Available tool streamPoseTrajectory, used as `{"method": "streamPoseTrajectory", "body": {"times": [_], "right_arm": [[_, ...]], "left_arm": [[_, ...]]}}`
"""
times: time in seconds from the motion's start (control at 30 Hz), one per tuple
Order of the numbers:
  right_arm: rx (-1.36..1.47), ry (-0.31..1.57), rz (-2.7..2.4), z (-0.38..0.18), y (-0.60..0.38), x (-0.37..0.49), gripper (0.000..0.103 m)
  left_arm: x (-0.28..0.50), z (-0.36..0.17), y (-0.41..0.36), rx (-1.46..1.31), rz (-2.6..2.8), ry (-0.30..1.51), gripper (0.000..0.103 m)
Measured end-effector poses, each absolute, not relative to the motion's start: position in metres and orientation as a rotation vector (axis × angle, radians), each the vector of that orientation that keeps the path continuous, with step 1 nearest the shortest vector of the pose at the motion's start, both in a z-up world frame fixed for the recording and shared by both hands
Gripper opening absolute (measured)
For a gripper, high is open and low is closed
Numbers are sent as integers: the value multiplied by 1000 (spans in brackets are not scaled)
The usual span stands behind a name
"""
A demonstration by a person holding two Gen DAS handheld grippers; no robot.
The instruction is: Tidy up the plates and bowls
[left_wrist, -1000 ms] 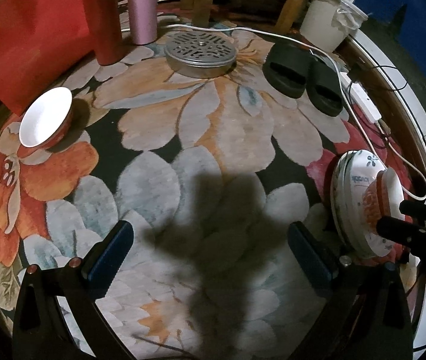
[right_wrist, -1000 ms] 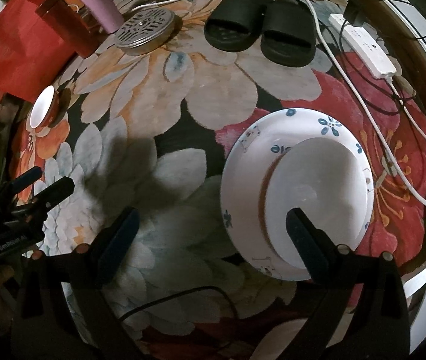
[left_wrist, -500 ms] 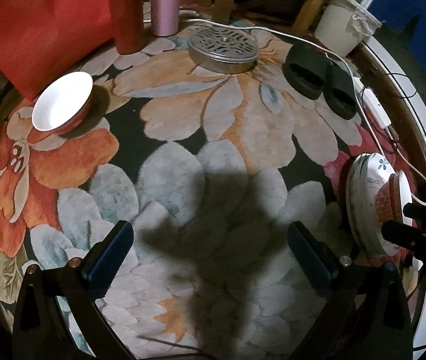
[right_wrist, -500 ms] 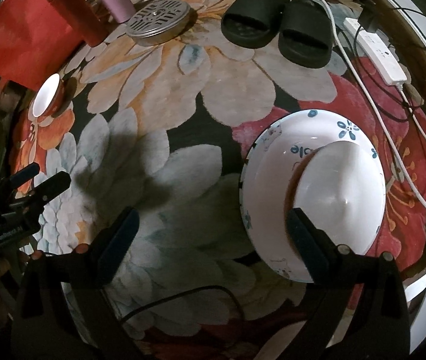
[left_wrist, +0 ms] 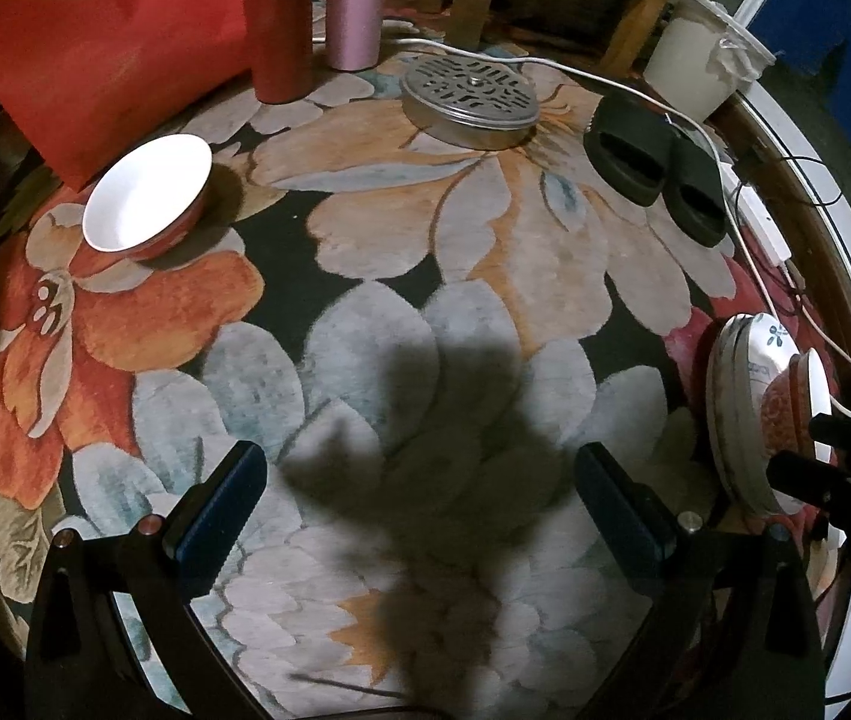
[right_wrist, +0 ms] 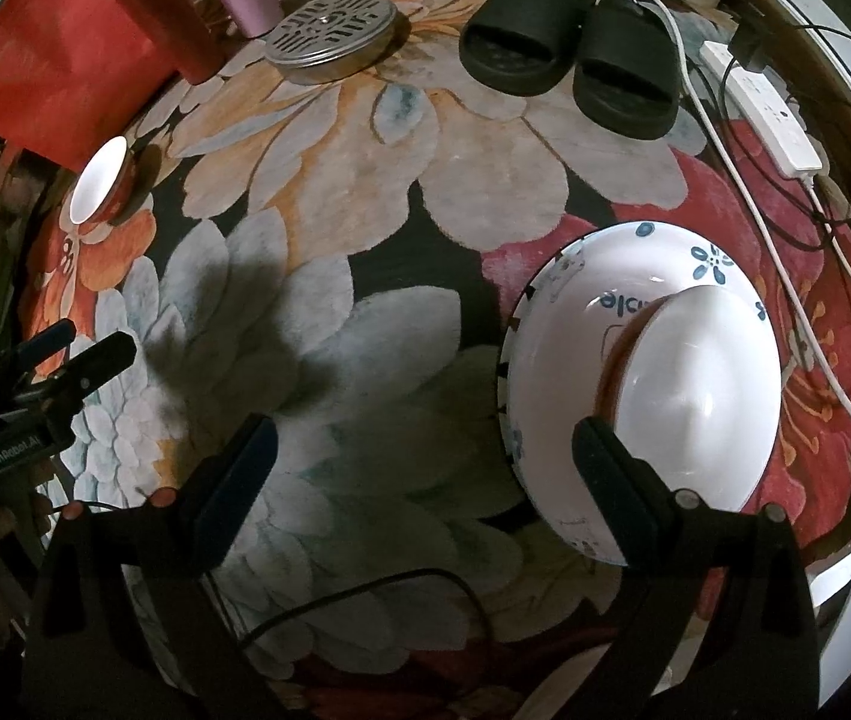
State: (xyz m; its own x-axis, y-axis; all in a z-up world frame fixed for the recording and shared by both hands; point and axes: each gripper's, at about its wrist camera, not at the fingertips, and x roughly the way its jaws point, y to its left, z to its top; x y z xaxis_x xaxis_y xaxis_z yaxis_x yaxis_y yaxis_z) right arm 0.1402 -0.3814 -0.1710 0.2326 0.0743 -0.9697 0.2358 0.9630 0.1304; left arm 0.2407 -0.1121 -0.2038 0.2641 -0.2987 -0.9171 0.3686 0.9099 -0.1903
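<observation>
**A:** What has changed since a second ago?

**B:** My left gripper (left_wrist: pixel 413 510) has slid closer to the loose red bowl (left_wrist: pixel 146 201); it sat farther out toward 10 o'clock before and now looks larger. My right gripper (right_wrist: pixel 419 474) has drawn back a little from the stack.

**A:** And the fingers?

**B:** Both pairs are spread wide, holding nothing. The other red bowl (right_wrist: pixel 701 384) already sits in the white plates (right_wrist: pixel 563 324) at 3 o'clock on the rug (left_wrist: pixel 485 276).

**A:** So what counts for the step in hand?

**B:** I judge it is fetching the loose bowl. I should keep the left fingers released, come in low at 10 o'clock, take the near rim between them, one inside and one outside, and clench firmly, since glazed walls probably slip. Then carry it level, clear of the metal lid (left_wrist: pixel 470 102).
</observation>
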Motion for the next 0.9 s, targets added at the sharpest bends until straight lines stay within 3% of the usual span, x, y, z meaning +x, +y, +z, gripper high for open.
{"method": "streamPoseTrajectory", "body": {"times": [0.9], "right_arm": [[178,1342,-46,-167,-346,167,101]], "left_arm": [[251,-210,-65,17,-378,1231,103]]}}
